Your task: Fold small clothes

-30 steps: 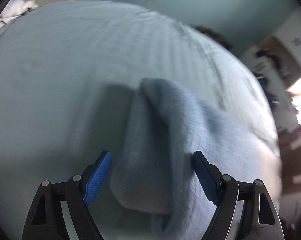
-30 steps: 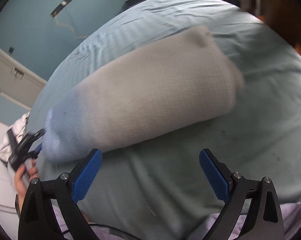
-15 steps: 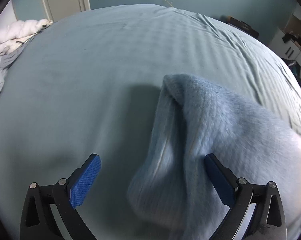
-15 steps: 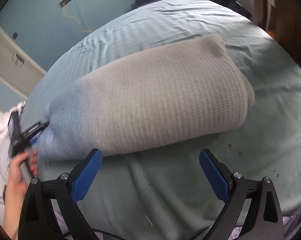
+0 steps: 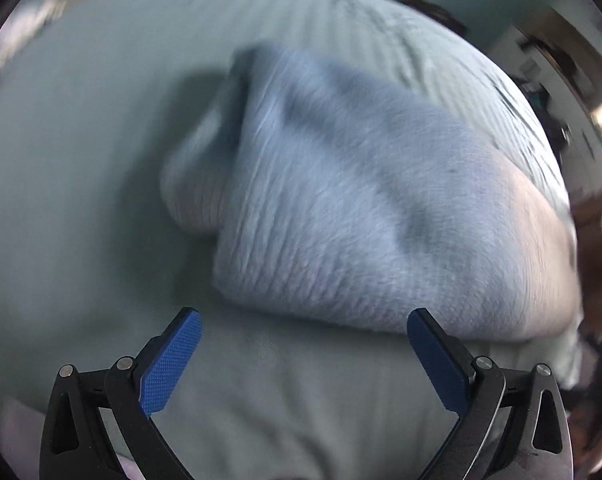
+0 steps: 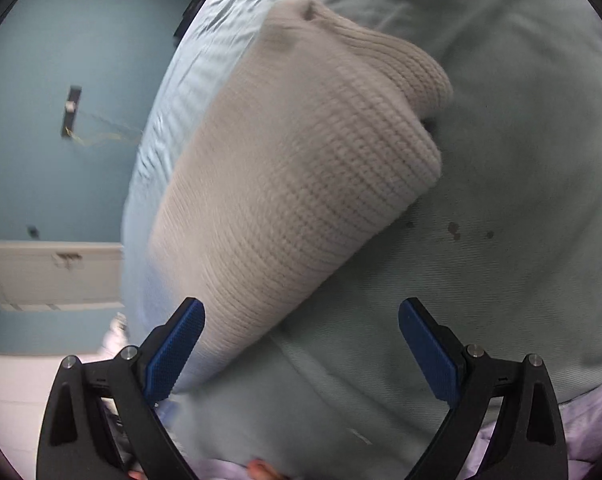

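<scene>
Knitted and ribbed, the folded garment (image 5: pixel 365 208) lies on the pale green bed sheet (image 5: pixel 81 200). In the left wrist view it looks light blue at one end, with a smaller fold of the same fabric poking out at its left side. In the right wrist view the garment (image 6: pixel 301 184) shows as a beige, chunky-knit bundle that fades to blue at its lower end, stretching diagonally from upper right to lower left across the bed sheet (image 6: pixel 501 240).

The left gripper (image 5: pixel 304 354) hangs above the sheet with its blue-padded fingers (image 5: pixel 173 364) spread wide apart; nothing sits between them, and the garment's near edge lies just beyond the fingertips.

The right gripper (image 6: pixel 301 350) also has its fingers (image 6: pixel 175 354) wide apart. The garment's lower end lies just beside the left finger, though touch cannot be told; the pads do not clamp it.

Behind the bed stands a teal wall (image 6: pixel 61 160) with a white panelled door (image 6: pixel 53 276). The left wrist view is blurred.
</scene>
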Available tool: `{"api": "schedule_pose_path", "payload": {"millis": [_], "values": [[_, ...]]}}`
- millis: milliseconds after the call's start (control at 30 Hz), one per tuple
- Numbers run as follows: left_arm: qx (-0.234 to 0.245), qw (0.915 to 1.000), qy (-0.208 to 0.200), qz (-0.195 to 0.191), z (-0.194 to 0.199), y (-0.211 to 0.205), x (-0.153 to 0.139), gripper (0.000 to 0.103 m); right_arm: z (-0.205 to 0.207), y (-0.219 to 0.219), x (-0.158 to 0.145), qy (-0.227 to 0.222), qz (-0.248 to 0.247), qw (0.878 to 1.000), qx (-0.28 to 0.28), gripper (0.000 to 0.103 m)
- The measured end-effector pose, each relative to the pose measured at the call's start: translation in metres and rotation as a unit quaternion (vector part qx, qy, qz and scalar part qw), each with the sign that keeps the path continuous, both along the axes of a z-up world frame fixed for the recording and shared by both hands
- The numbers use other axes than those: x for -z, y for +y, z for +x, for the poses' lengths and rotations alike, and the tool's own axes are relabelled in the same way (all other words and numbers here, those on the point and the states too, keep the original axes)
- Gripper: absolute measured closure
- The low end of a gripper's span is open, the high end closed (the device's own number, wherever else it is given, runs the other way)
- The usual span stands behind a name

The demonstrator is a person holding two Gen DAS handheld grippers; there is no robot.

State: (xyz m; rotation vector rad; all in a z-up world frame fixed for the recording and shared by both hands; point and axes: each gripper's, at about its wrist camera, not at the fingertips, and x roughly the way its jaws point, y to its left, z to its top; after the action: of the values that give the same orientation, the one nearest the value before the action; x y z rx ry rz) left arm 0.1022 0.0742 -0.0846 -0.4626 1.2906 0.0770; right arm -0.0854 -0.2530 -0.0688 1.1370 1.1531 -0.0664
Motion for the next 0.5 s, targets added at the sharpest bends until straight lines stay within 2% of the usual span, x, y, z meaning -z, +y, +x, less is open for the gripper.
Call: {"api": "schedule_pose_path", "payload": {"millis": [67, 100, 133, 167, 200, 233, 300, 433, 467, 500], "values": [[-0.032, 0.9980, 0.018, -0.050, 0.003, 0.009, 0.015, 0.000, -0.002, -0.007, 0.010, 0.002, 0.023, 1.000, 0.020, 0.007], [-0.049, 0.9939, 0.035, -0.092, 0.005, 0.012, 0.025, 0.000, -0.003, -0.011, 0.017, 0.005, 0.037, 0.999, 0.031, 0.007], [-0.071, 0.9848, 0.053, -0.149, 0.006, 0.016, 0.036, 0.000, -0.002, -0.013, 0.023, 0.006, 0.050, 0.998, 0.042, 0.007], [-0.089, 0.9756, 0.063, -0.191, 0.007, 0.017, 0.044, 0.000, -0.002, -0.015, 0.028, 0.005, 0.061, 0.997, 0.050, 0.007], [-0.115, 0.9622, 0.073, -0.236, 0.010, 0.018, 0.054, 0.000, 0.000, -0.017, 0.034, 0.002, 0.073, 0.996, 0.057, 0.007], [-0.130, 0.9566, 0.078, -0.249, 0.013, 0.018, 0.059, 0.000, 0.001, -0.019, 0.038, -0.003, 0.083, 0.994, 0.064, 0.007], [-0.155, 0.9520, 0.079, -0.251, 0.021, 0.019, 0.063, 0.000, 0.005, -0.018, 0.043, -0.018, 0.102, 0.992, 0.070, 0.007], [-0.213, 0.9446, 0.041, -0.246, 0.022, 0.024, 0.055, 0.000, 0.021, -0.007, 0.052, -0.033, 0.127, 0.990, 0.047, 0.007], [-0.222, 0.9443, 0.036, -0.240, 0.020, 0.023, 0.055, 0.000, 0.023, -0.006, 0.051, -0.035, 0.121, 0.991, 0.051, 0.009], [-0.224, 0.9464, 0.035, -0.230, 0.025, 0.021, 0.057, 0.000, 0.023, -0.007, 0.049, -0.040, 0.114, 0.991, 0.055, 0.023]]}}
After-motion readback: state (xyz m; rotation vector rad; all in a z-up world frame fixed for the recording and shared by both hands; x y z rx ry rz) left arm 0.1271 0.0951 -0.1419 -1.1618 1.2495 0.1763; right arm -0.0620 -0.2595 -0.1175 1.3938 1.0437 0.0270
